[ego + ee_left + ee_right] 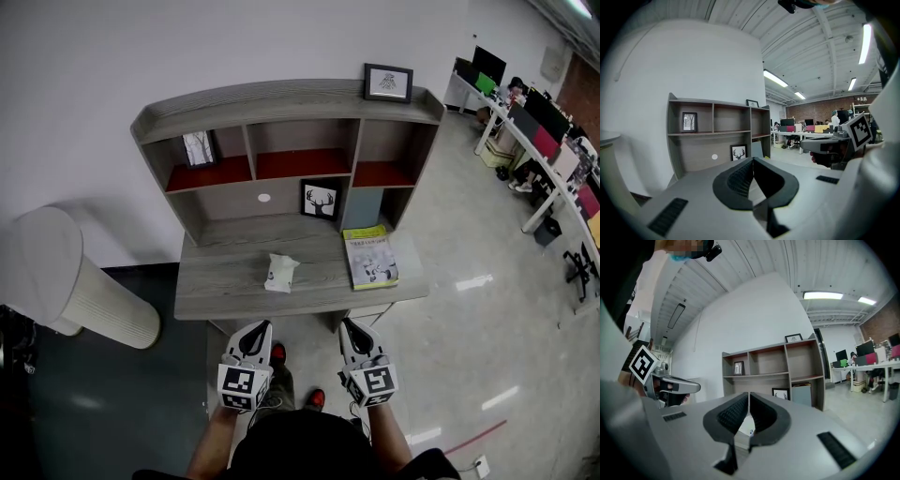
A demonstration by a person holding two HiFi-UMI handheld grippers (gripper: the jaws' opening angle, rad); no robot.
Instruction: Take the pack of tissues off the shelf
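Observation:
The white pack of tissues (280, 273) lies on the grey desk top (225, 291) below the shelf unit (281, 103), left of a green-and-white booklet (369, 257). Both grippers hover side by side in front of the desk's near edge, short of the pack. My left gripper (259, 326) has its jaws together with nothing between them, as the left gripper view also shows (753, 160). My right gripper (346, 324) is likewise shut and empty (748, 394). In the right gripper view a bit of the pack (746, 428) shows through the gap below the closed tips.
Framed pictures stand on the shelf top (388, 82), in the left cubby (199, 148) and at the desk's back (321, 199). A white ribbed cylinder (75, 286) stands to the desk's left. Office desks with monitors (544, 141) line the far right.

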